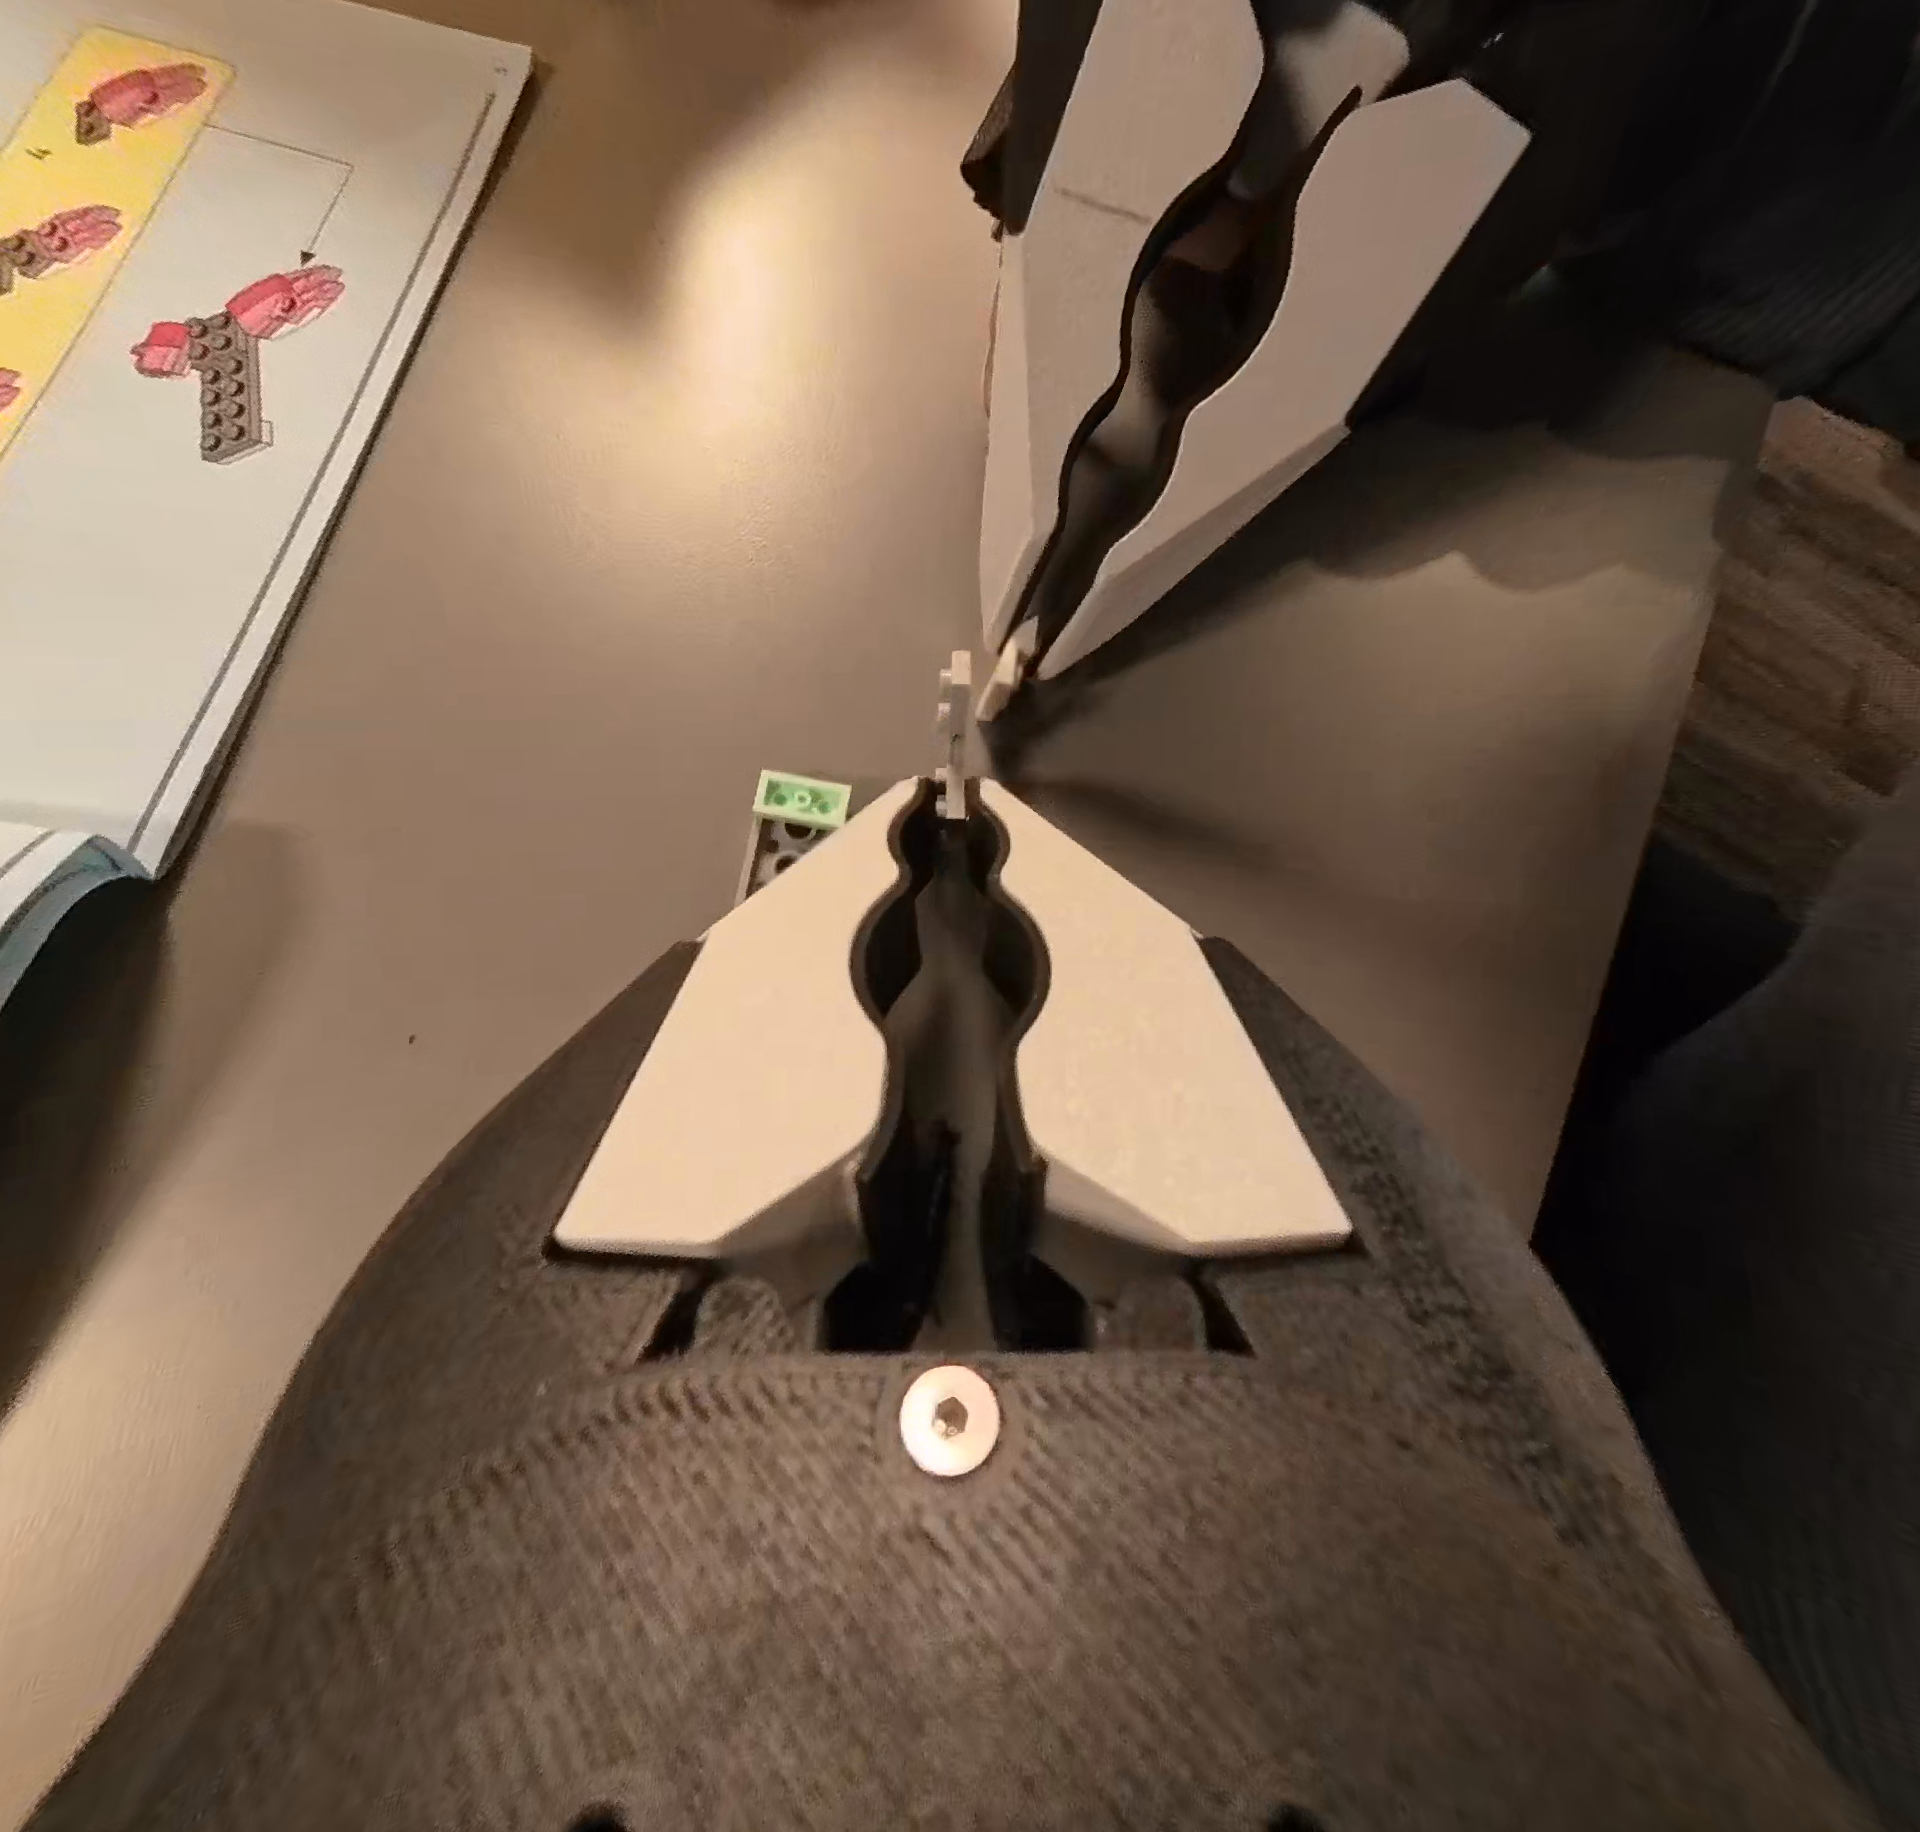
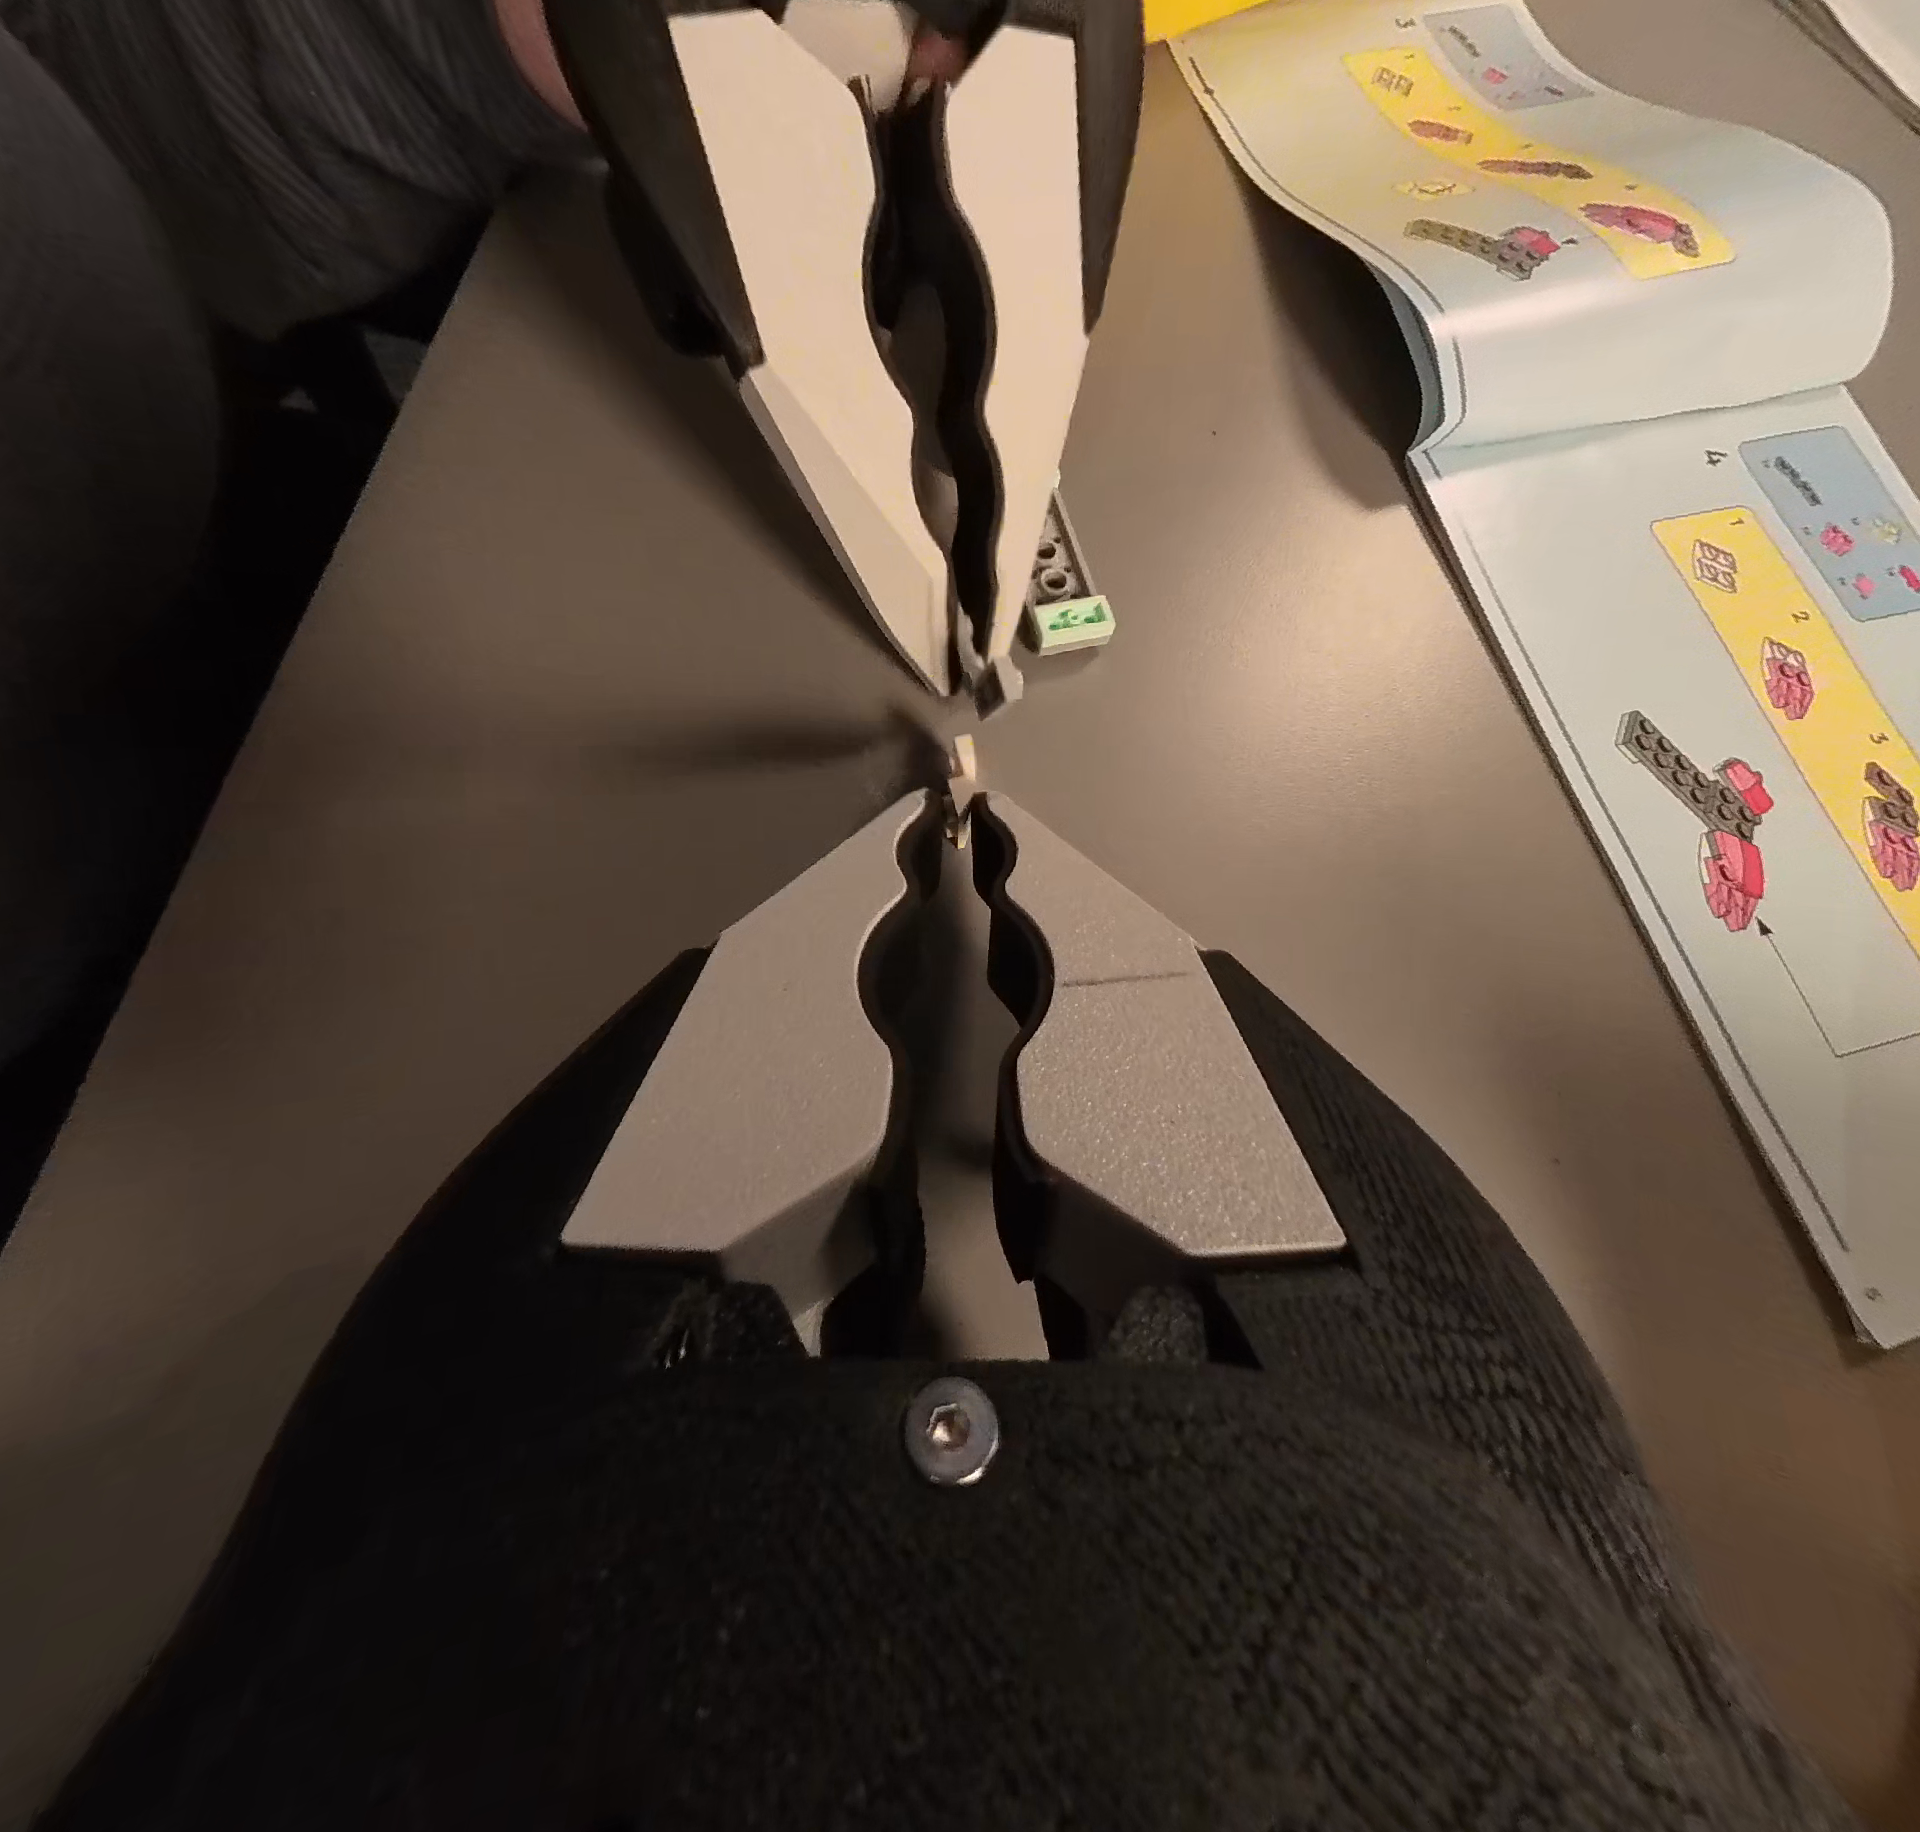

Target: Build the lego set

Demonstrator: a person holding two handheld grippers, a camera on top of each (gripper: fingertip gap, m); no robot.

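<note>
Seeing the open instruction booklet (image 1: 260,411) far left on the smooth brown table (image 1: 623,587), matte pages curling. Next, a mint green brick (image 1: 802,801) sits on a studded grey plate (image 1: 771,863), just beside my left gripper (image 1: 954,795), which pinches a thin grey studded plate (image 1: 956,717) edge-on. My right gripper (image 2: 961,803) pinches a small cream piece (image 2: 964,759); the two parts are near, tips almost meeting. Only the right view shows the booklet's second page. Table edge (image 1: 1662,743) close on the right.

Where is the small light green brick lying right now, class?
The light green brick lies on the brown table, at the end of a grey studded plate, just left of the left gripper tips in its wrist view.
</note>
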